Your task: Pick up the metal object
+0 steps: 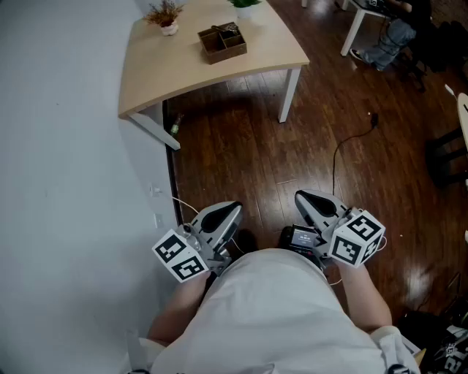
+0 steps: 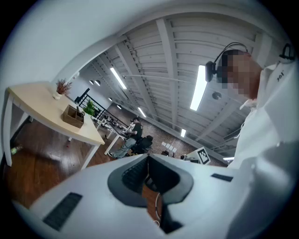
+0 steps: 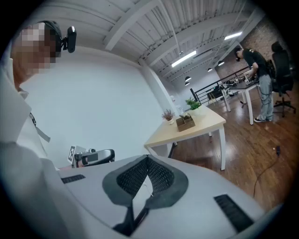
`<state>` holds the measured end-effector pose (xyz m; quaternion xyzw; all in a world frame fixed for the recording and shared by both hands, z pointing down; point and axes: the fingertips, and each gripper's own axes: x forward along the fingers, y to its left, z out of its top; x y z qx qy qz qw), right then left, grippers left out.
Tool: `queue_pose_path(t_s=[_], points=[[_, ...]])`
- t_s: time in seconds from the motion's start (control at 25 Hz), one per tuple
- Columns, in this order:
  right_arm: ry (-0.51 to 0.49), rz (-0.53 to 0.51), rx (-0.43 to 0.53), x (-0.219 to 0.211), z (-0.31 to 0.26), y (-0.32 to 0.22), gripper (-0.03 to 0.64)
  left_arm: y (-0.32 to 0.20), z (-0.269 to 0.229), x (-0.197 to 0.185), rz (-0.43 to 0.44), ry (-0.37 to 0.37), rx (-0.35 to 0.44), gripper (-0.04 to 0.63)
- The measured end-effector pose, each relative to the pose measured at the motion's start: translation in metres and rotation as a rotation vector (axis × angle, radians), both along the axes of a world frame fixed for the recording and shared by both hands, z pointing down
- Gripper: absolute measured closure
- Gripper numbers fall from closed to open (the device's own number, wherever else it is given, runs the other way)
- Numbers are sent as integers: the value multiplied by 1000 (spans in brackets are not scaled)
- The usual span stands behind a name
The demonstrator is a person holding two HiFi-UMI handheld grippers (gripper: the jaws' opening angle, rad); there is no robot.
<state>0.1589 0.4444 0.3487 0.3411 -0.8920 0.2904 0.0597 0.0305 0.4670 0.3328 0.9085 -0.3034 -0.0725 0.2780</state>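
Dark wood floor (image 1: 241,146) is seen below, with a white wall (image 1: 66,182) along the left side. At the top, a pale table (image 1: 153,69) is set against that wall. A brown box (image 1: 222,42) with two parts is placed on it near the middle. A small pot (image 1: 167,20) of dry twigs is set nearer the wall, and a green plant (image 1: 245,4) is cut off by the top edge. A black cord (image 1: 342,155) is laid on the floor, right of the table leg. Far off at the top right, a seated person (image 1: 387,40) is partly seen.

Both grippers are held low, close to a white shirt (image 1: 278,314) and well apart from the table. The left gripper (image 1: 232,210) is pointed forward. Its jaws are pressed together at the tips, and nothing is held between them. The right gripper (image 1: 302,197) is held the same way — jaws together, nothing between.

The metal thing cannot be picked out — something dark is seen in the box, but it is too small to tell.
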Motion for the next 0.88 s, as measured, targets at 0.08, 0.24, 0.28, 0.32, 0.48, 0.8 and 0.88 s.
queue_pose_path(t_s=[0.08, 0.24, 0.28, 0.32, 0.48, 0.8, 0.88], points=[[10, 9, 4, -3, 0, -1, 624, 1, 0, -5, 9, -3, 5, 597], [26, 29, 15, -14, 2, -4, 624, 1, 3, -21, 30, -14, 11, 598], [28, 36, 16, -17, 2, -5, 624, 1, 4, -26, 33, -15, 10, 597], [32, 43, 16, -20, 3, -6, 624, 0, 5, -31, 36, -15, 7, 597], [47, 65, 18, -28, 4, -10, 624, -1, 10, -46, 46, -14, -3, 598], [72, 56, 25, -43, 3, -36, 624, -20, 14, -60, 29, -4, -18, 597], [72, 48, 27, -43, 4, -50, 624, -30, 15, -61, 16, -6, -21, 597]])
